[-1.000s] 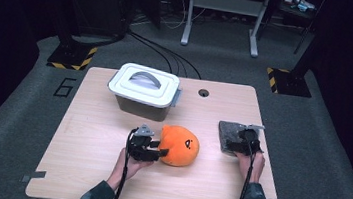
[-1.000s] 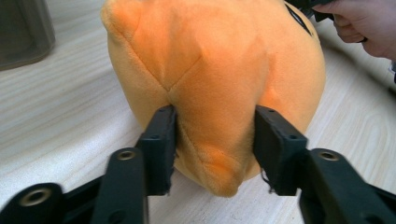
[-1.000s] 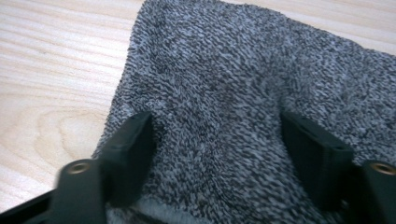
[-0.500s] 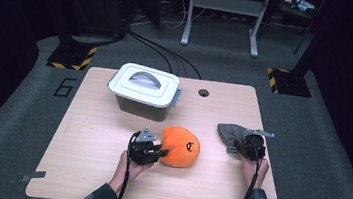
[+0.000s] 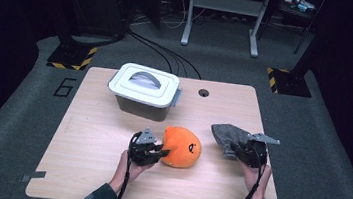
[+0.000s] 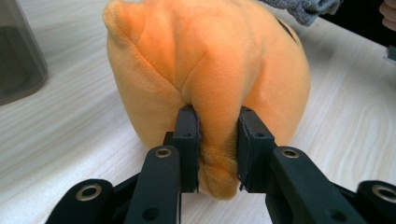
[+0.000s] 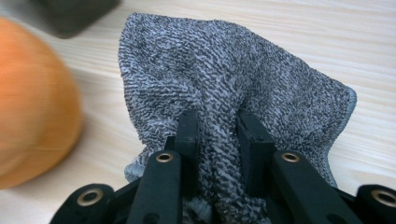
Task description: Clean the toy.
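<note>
Black two-jaw grippers [image 5: 158,154] — ring-shaped metal rivets, grey three-cornered top plates, trailing black cables.

Left gripper [image 5: 157,152] and right gripper [image 5: 239,148] — jaws just closed, each pinching something soft.

A lidded grey bin [image 5: 145,91] on the wooden table [image 5: 90,135] — a cable hole [image 5: 203,92] just beside it

The plush toy [image 5: 181,147] is orange with a small black mark. The cloth [image 5: 228,135] is speckled grey. The box [image 5: 143,92] is grey with a white lid on a pale wood-grain table [image 5: 85,134].
</note>
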Demonstrator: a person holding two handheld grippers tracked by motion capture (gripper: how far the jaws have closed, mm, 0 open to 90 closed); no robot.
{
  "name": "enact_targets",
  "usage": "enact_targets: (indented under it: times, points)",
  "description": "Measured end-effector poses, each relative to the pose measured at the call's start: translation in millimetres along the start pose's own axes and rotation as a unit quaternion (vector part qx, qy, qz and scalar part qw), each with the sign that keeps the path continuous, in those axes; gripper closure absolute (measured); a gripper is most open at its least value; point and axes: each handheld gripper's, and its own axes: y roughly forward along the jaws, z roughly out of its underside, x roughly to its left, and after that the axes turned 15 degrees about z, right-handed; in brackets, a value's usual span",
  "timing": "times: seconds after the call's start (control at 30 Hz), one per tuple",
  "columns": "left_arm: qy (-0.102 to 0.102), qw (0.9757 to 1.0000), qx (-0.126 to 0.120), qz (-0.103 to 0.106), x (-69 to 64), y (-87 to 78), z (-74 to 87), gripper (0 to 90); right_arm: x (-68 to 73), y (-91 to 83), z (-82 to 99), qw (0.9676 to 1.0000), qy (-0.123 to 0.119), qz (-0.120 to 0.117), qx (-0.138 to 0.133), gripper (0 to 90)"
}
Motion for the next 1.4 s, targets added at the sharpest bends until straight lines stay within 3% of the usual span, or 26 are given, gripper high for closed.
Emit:
enact_targets:
  times: [0.2, 0.37, 0.57, 0.6, 0.63, 0.67, 0.7, 0.8, 0.87, 0.93, 0.97, 1.03, 1.1, 1.23, 1.4]
  points:
    - [0.002, 1.0, -0.001, -0.001, -2.1, 1.7, -2.7, 72.7, 18.0, -9.2, -5.8, 0.9993, -0.022, -0.029, -0.005, 72.4]
    - [0.002, 1.0, 0.001, -0.006, -2.9, 2.9, -4.4, 72.6, 34.4, -21.3, -14.2, 0.9974, -0.034, -0.058, -0.025, 72.4]
    - [-0.002, 1.0, 0.002, -0.007, -3.3, 4.7, -5.8, 72.4, 68.9, -27.0, -26.0, 0.9923, -0.061, -0.104, -0.026, 72.2]
    - [-0.004, 1.0, 0.003, -0.007, -3.6, 5.0, -6.1, 72.4, 68.9, -27.0, -26.0, 0.9923, -0.061, -0.104, -0.026, 72.2]
    - [-0.001, 1.0, 0.005, -0.007, -3.5, 5.4, -7.0, 72.4, 80.2, -24.6, -27.4, 0.9902, -0.066, -0.12, -0.029, 72.1]
    - [-0.001, 1.0, 0.005, -0.007, -3.5, 5.4, -7.0, 72.3, 80.2, -24.6, -27.4, 0.9902, -0.066, -0.12, -0.029, 72.1]
    - [0.0, 1.0, 0.006, -0.007, -3.7, 5.6, -7.5, 72.3, 92.7, -21.6, -29.2, 0.9879, -0.078, -0.131, -0.025, 71.9]
    - [-0.001, 0.9999, 0.01, -0.012, -4.4, 6.2, -8.3, 72.0, 102.3, -18.2, -30.0, 0.9868, -0.09, -0.133, -0.021, 71.9]
    - [-0.005, 0.9999, 0.009, -0.011, -2.7, 6.5, -7.3, 71.3, 109.6, -13.2, -29.6, 0.9869, -0.105, -0.121, -0.019, 71.9]
    - [-0.008, 0.9998, 0.011, -0.018, -1.6, 6.7, -7.1, 64.8, 109.7, -10.3, -28.2, 0.9872, -0.104, -0.12, -0.016, 71.9]
    - [-0.009, 0.9996, 0.01, -0.023, -1.8, 6.9, -7.3, 53.2, 108.6, -6.6, -25.8, 0.9871, -0.108, -0.117, -0.014, 71.9]
    - [-0.005, 0.9995, 0.009, -0.031, -1.4, 7.2, -7.6, 49.5, 107.8, -4.1, -23.3, 0.9879, -0.101, -0.118, -0.01, 72.1]
    - [-0.007, 0.9995, 0.011, -0.028, -0.9, 8.2, -7.4, 49.8, 107.3, -2.7, -22.7, 0.9877, -0.104, -0.116, -0.011, 72.1]
    - [-0.003, 0.9997, 0.013, -0.021, -1.1, 11.7, -8.2, 68.3, 106.0, -0.5, -21.3, 0.9879, -0.107, -0.112, -0.011, 72.2]
    - [0.017, 0.9993, 0.02, -0.026, -7.2, 13.6, -13.2, 71.3, 100.8, -10.3, -23.6, 0.9888, -0.096, -0.111, -0.025, 72.2]
